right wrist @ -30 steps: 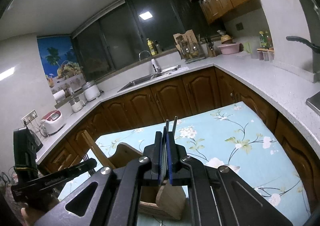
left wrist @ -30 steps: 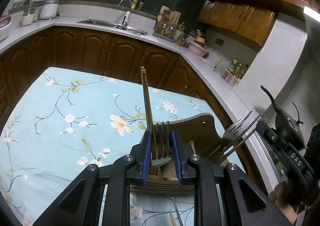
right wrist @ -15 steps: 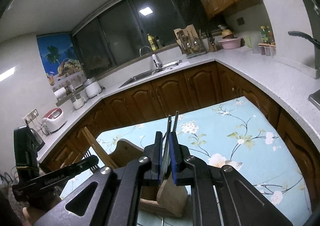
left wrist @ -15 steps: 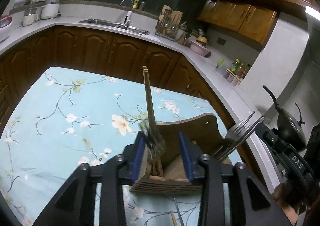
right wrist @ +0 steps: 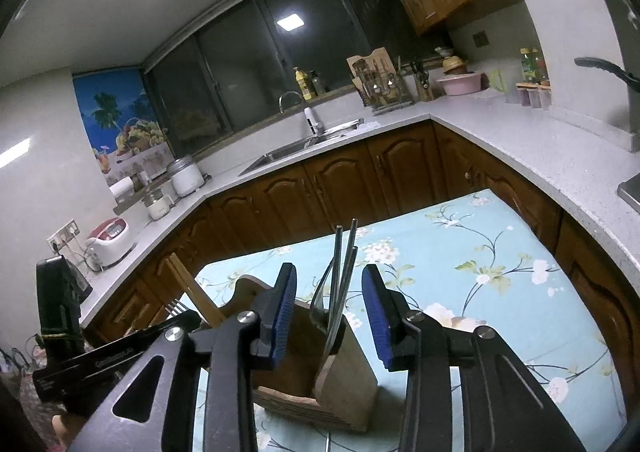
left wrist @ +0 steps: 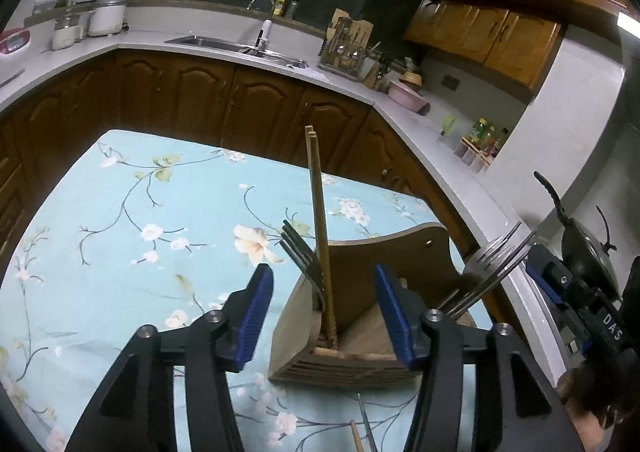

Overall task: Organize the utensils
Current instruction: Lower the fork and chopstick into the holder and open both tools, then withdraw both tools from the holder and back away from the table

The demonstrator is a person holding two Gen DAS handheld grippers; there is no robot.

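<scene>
A: Our left gripper [left wrist: 324, 316] has just been opening. Its blue pads [left wrist: 256, 316] stand apart, touching nothing, with the wooden holder [left wrist: 360, 276] between them.

B: And the right gripper [right wrist: 330, 316]?

A: Also just been opening, jaws parted to a middling gap. The metal forks [right wrist: 340, 284] stand between its pads, free of both.

B: Where do we see the utensils?

A: In the holder, on the flowered tablecloth [left wrist: 132, 236]. In the left view, the wooden chopsticks [left wrist: 318, 219] stand nearly upright in the left compartment, with a dark fork [left wrist: 300, 252] leaning left beside them. The metal forks sit in the right compartment.
</scene>
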